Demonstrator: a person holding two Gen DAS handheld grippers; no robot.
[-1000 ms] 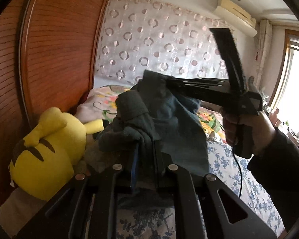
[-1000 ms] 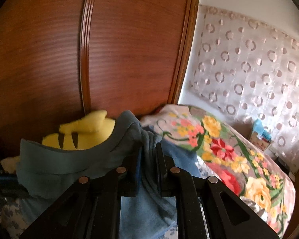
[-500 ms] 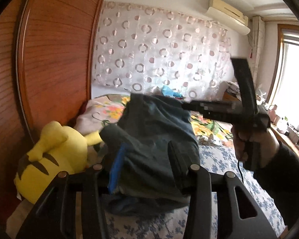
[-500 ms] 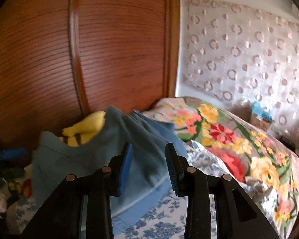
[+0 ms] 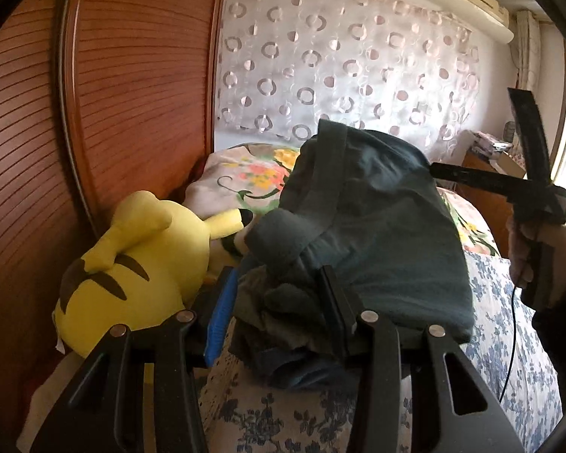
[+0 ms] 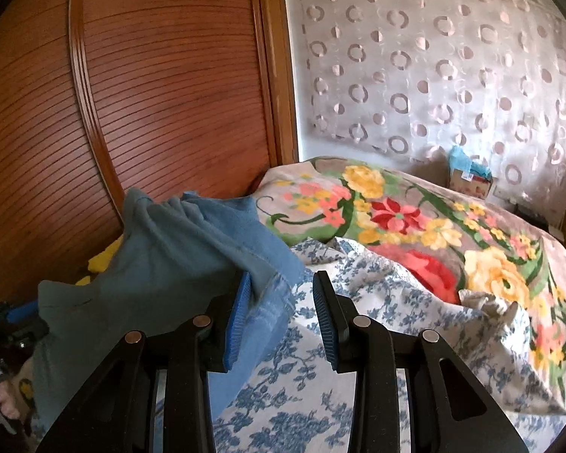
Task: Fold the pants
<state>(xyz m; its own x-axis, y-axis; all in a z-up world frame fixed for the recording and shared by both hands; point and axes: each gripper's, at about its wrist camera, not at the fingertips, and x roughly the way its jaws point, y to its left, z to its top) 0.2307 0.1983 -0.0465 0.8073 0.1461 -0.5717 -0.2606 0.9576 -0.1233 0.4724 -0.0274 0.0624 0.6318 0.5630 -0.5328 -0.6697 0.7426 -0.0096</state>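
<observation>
Nearest in the left wrist view, the left gripper points forward and down over a bed; its two fingers stand apart, released, having just been opening; a rumpled fold of dark teal pants sits in the gap between them, and neither pad visibly presses on the cloth. The pants lie in a bunched heap on the blue-flowered sheet, their waistband end raised toward the far side. Just left of the heap, a yellow plush toy lies against the ribbed wooden headboard. To the right, a person's hand holds the right gripper by its handle, its black fingers reaching to the far edge of the pants.

In the right wrist view, the right gripper is likewise released, its blue-padded fingers apart after just opening; the pants lie at its left finger, their edge just inside the gap, though whether cloth touches the pad I cannot tell; the right finger stands clear over the sheet. Beyond, a bright floral blanket spreads across the bed; a small box sits at its far edge; a sheer curtain with ring patterns covers the back wall.
</observation>
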